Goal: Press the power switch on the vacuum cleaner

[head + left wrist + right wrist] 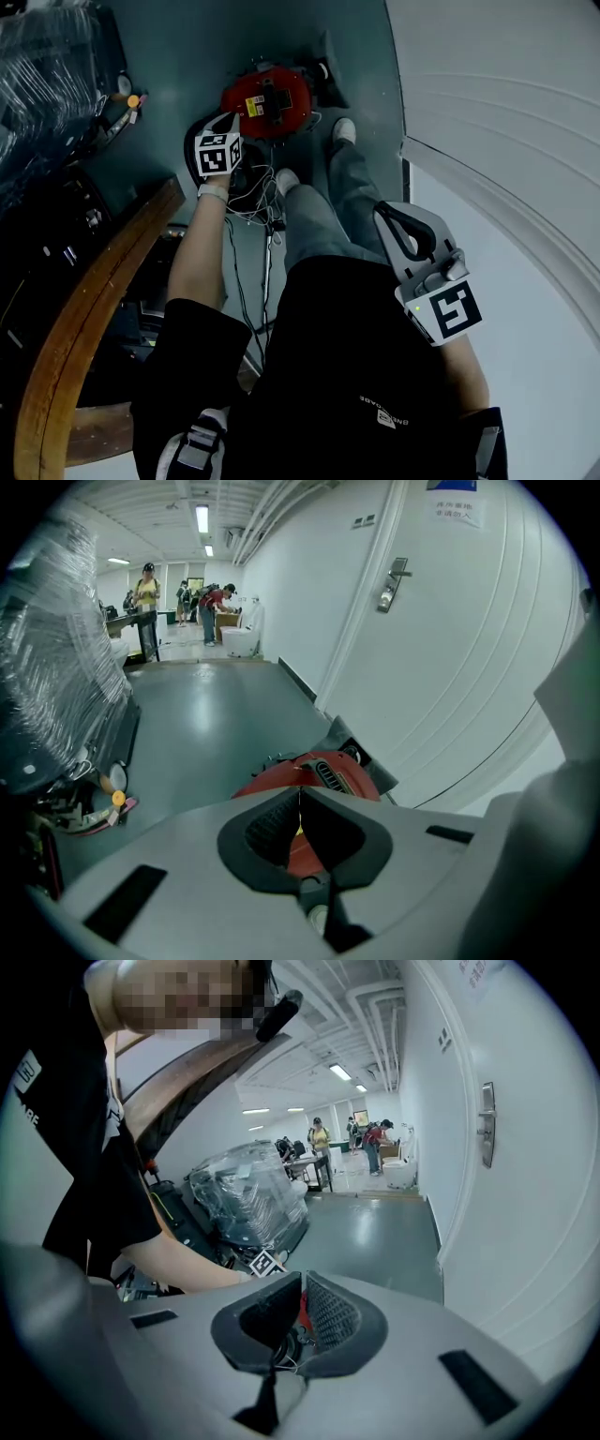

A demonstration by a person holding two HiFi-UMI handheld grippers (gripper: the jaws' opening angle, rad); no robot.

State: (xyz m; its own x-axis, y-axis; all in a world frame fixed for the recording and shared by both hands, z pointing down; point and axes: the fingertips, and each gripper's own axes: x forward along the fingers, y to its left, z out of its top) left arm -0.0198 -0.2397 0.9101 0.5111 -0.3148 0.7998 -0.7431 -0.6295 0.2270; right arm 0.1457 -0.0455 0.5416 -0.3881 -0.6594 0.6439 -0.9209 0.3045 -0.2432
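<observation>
Risk: the power switch cannot be picked out on the vacuum cleaner, so the left gripper may land on plain red casing or a vent. An off-centre push could shove the body across the floor. Loose cables lie by the person's feet (snag hazard). The left jaws are pressed together and empty; the vacuum sits just beyond their tips, at 1 o'clock in the head view. The right gripper, jaws likewise together and empty, hangs well apart at 4 o'clock.
</observation>
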